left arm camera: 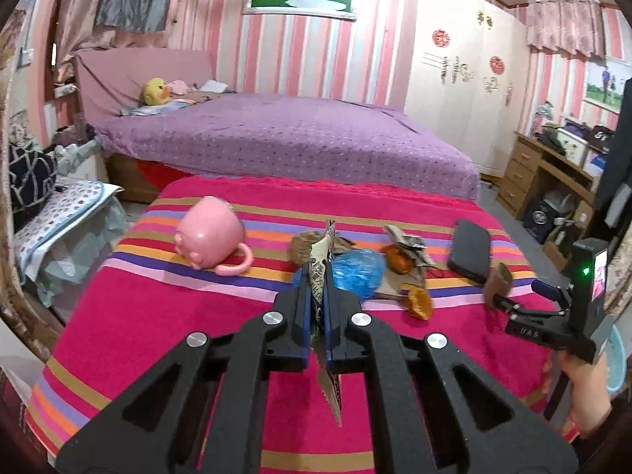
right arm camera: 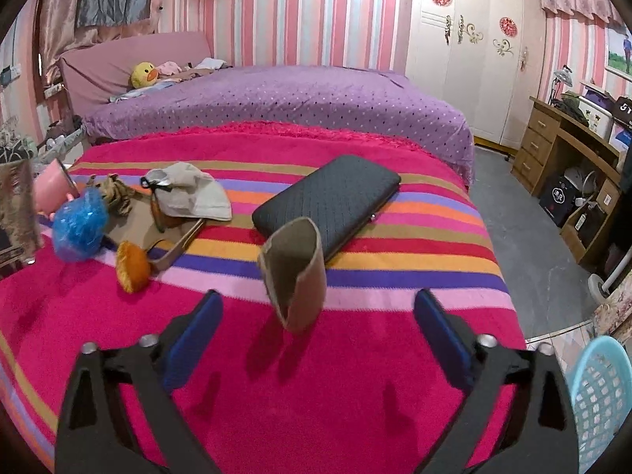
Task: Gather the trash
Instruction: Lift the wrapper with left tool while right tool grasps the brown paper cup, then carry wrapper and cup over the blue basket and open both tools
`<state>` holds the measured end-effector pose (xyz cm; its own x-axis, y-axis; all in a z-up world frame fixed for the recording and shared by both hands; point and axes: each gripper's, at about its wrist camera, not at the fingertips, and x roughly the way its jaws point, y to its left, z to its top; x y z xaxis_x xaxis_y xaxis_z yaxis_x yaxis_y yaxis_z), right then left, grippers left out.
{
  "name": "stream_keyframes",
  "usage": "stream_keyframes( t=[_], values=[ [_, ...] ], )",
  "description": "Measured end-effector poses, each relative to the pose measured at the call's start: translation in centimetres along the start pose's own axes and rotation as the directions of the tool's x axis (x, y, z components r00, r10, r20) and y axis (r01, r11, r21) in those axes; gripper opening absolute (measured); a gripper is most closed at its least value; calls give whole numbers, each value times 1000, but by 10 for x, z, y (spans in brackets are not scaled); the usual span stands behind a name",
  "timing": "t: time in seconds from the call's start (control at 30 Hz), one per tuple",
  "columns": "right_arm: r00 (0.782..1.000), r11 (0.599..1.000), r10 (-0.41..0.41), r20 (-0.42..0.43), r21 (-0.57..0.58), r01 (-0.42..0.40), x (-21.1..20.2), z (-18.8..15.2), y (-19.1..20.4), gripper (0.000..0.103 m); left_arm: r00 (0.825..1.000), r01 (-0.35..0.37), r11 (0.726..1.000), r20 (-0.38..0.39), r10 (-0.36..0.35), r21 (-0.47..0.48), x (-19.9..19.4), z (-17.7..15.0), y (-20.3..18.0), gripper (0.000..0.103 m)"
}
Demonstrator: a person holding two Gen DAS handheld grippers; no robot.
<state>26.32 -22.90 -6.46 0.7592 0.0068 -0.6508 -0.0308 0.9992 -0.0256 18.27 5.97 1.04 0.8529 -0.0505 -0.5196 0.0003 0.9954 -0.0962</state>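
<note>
Left wrist view: the left gripper (left arm camera: 316,288) is clamped on a flat printed wrapper (left arm camera: 320,276) with a saw-tooth edge, held upright above the striped blanket (left arm camera: 158,308)
Right wrist view: the right gripper (right arm camera: 316,320) has its fingers spread wide with nothing between the blue pads (right arm camera: 197,328); a bent cardboard strip (right arm camera: 294,272) stands just ahead of them, nearer than the wallet (right arm camera: 328,201)
Other trash: a crumpled blue bag (right arm camera: 81,223), orange peel (right arm camera: 132,266), a flat cardboard sheet and a beige cloth scrap (right arm camera: 193,193) lie left of the wallet
Keepers, by my judgement: wallet and pink mug (left arm camera: 209,233)
Basket: the light blue mesh basket (right arm camera: 600,399) sits off the blanket's edge, right of the wallet
Doing it well: centre the strip between the pads, close across its thin walls, lift clear of the fuzzy pile, and keep the wrapper pinched on the way to the basket
Textures: strip stiff but crushable; bag crinkly and springy; peel soft; wallet quilted and firm
</note>
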Motion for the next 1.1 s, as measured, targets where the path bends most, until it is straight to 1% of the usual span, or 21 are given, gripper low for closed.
stream_keyframes(
  t=[0.07,0.1,0.13,0.2,0.23,0.33,0.4,0.6,0.73,0.83,0.9,1.0,1.1],
  values=[
    [1000,999,31,-4,18,-31,6,3,0,68,1000,-20,1000,-5,20,-3,4,-1,3,3],
    [999,999,41,-1,17,-41,8,3,1,59,1000,-24,1000,-12,24,-10,7,-1,5,3],
    [999,999,42,-3,9,-42,9,2,2,53,999,-27,999,-20,27,-19,10,-1,7,3],
    [999,999,44,-4,-25,-44,9,0,7,32,999,-43,999,-31,42,-24,15,-2,10,3],
    [999,999,36,2,-39,-36,8,0,8,28,998,-49,999,-32,48,-24,15,-3,11,3],
    [999,998,20,35,-67,-17,-6,-3,6,26,998,-52,998,-23,51,-30,11,-3,11,3],
    [998,998,28,51,-61,-25,-18,-4,0,26,999,-50,998,-8,49,-27,5,-1,8,3],
    [996,998,39,85,-44,-36,-59,-9,-20,26,1000,-3,1000,10,3,-22,-7,0,-14,3],
    [995,999,23,100,-43,-19,-88,-15,-34,26,999,41,999,35,-41,8,-18,0,-40,3],
    [994,1000,14,110,-16,-12,-111,-25,-51,26,995,82,996,46,-83,23,-26,0,-61,3],
    [994,1000,1,110,-8,-1,-120,-34,-64,26,993,102,994,48,-104,36,-29,-2,-74,3],
    [994,1000,-13,111,9,12,-127,-41,-82,26,989,144,988,33,-146,47,-30,-8,-95,3],
    [993,1000,-18,115,23,15,-134,-46,-104,26,987,160,984,9,-162,78,-28,-19,-119,3]
  ],
)
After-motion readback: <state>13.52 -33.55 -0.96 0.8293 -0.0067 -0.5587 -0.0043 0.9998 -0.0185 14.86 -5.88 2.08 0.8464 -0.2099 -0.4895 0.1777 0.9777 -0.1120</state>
